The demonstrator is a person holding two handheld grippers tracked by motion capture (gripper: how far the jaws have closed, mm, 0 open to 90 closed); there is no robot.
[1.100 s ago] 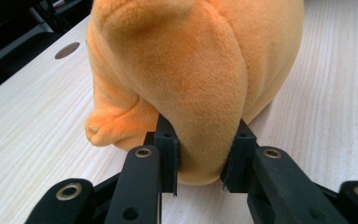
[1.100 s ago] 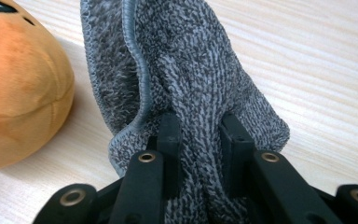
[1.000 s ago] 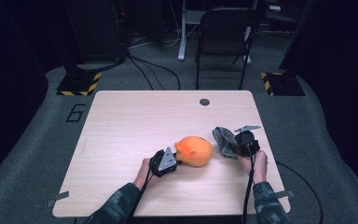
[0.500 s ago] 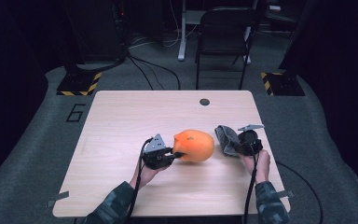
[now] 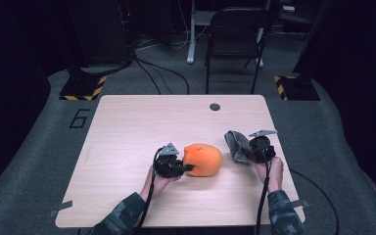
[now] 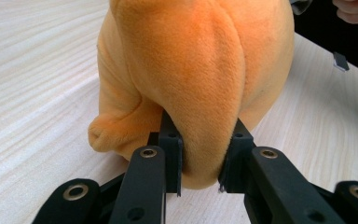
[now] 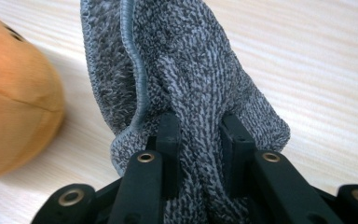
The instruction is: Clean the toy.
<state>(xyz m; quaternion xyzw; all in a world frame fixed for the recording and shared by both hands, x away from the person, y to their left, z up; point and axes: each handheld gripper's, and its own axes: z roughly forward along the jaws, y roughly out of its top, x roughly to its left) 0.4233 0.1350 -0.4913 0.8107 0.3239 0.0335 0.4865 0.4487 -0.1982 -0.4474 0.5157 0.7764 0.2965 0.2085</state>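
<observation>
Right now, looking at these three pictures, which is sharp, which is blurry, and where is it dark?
High view: soft and a little blurred; the table is lit, the room around it nearly black. Left gripper view: the orange plush toy is sharp and evenly lit, with a soft shadow beneath. Right gripper view: the grey cloth weave is crisp, while the toy's edge at the left looks softer.

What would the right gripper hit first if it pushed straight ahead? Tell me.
Beyond the grey cloth clamped in the right gripper, probably the bare table. The orange plush toy lies off to one side, likely outside that line; depth is unclear.
</observation>
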